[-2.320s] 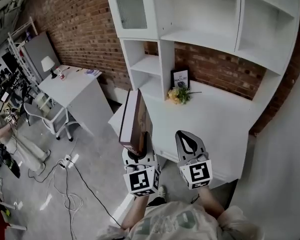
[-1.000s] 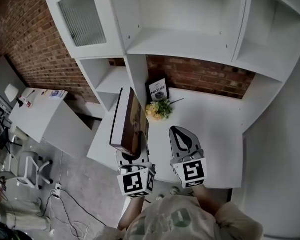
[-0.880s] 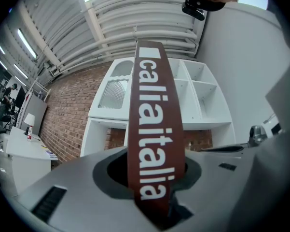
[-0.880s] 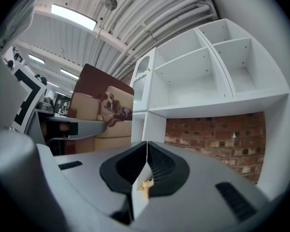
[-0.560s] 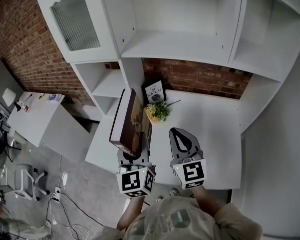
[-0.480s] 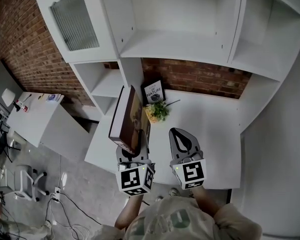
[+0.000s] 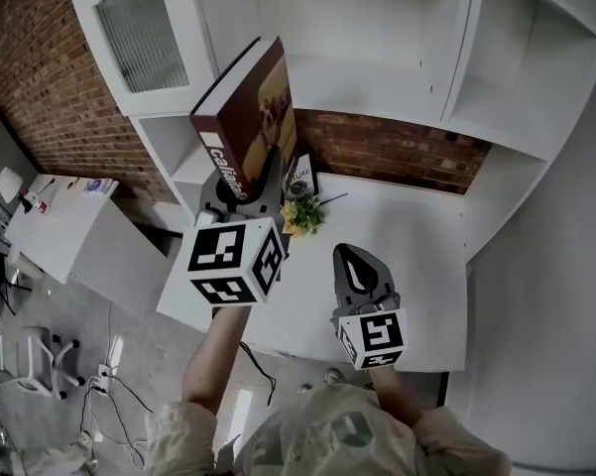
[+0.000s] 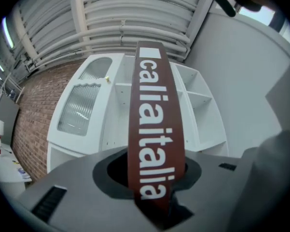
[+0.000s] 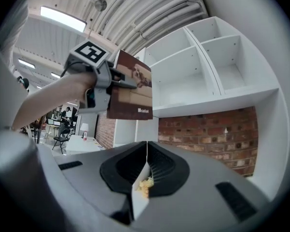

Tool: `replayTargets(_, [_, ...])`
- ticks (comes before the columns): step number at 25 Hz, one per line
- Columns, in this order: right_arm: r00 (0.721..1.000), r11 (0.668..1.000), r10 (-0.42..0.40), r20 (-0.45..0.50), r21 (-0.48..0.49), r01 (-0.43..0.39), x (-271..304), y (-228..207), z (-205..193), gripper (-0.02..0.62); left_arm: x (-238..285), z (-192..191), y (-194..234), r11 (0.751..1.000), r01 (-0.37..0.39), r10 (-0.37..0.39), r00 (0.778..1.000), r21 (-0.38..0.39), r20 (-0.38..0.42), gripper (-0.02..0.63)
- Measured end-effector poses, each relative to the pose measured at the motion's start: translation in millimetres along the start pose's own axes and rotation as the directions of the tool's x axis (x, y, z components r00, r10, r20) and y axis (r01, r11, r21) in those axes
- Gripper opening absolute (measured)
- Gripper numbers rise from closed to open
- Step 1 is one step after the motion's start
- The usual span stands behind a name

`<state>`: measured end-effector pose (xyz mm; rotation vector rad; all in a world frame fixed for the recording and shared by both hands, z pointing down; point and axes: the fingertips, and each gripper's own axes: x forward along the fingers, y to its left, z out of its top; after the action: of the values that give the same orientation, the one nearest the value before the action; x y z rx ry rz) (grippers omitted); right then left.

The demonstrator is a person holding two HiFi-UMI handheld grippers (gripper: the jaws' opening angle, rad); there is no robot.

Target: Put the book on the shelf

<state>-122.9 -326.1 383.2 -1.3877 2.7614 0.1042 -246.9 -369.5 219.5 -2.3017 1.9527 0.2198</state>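
Book: the brown hardcover (image 7: pixel 246 125) is up in the air, nowhere near resting on anything. From your head view it sits in front of the white shelf unit (image 7: pixel 377 77), by the upright next to the ribbed-glass door (image 7: pixel 144 33).

Spine text: big white letters reading "caliaitalia", dead clear in the left gripper view (image 8: pixel 154 129), with the spine facing that camera.

Cover text: there's a small white logo low on the cover in the right gripper view (image 9: pixel 135 93). It's probably the same name, but it's too tiny for me to swear by.

Left gripper: your left gripper (image 7: pixel 250 188) is clamped on the book's lower end. The jaws pinch it on both sides of the spine (image 8: pixel 154 197), and the book sticks up and away from you, tilted a bit.

Right gripper: your right gripper (image 7: pixel 357 264) has its jaws pressed together at the tips with nothing in them (image 9: pixel 145 178). It sits low over the white desk (image 7: pixel 417 236), well apart from the book.

On the desk: a little bunch of yellow flowers (image 7: pixel 299 214) lies near the back. Just behind it a small card or booklet (image 7: pixel 299 175) leans upright, and I can only make out "URE" on it because the left gripper covers the rest.

Backdrop: a red brick wall (image 7: pixel 397 152) shows between the desk and the shelves above.

Shelves: the open compartments I can see have no books in them.
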Motion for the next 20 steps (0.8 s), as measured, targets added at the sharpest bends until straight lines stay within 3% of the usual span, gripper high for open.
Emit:
replayTargets(4, [1.0,0.999,-0.022,0.009,0.035,0.022,-5.0,-4.0,1.1,0.017,36.3,52.4,-3.3,0.999,0.032,-0.031,0.998,-0.013,0.051,0.155])
replayTargets(8, [1.0,0.998,-0.022,0.013,0.056,0.021,-8.7,-4.0,0.3,0.017,71.4,77.8,-1.8,0.998,0.054,-0.053,0.998,-0.028,0.024,0.155])
replayTargets(15, [0.998,0.997,-0.046,0.034,0.069,0.043,-13.9,-15.7,3.4,0.017,136.8,66.0,8.4,0.999,0.009,-0.014,0.992,-0.04,-0.129,0.155])
replayTargets(20, [0.997,0.995,-0.071,0.035,0.068,0.069,-17.0,-30.5,1.4,0.017,170.7,56.5,13.6,0.999,-0.033,0.037,0.985,0.022,-0.171,0.155])
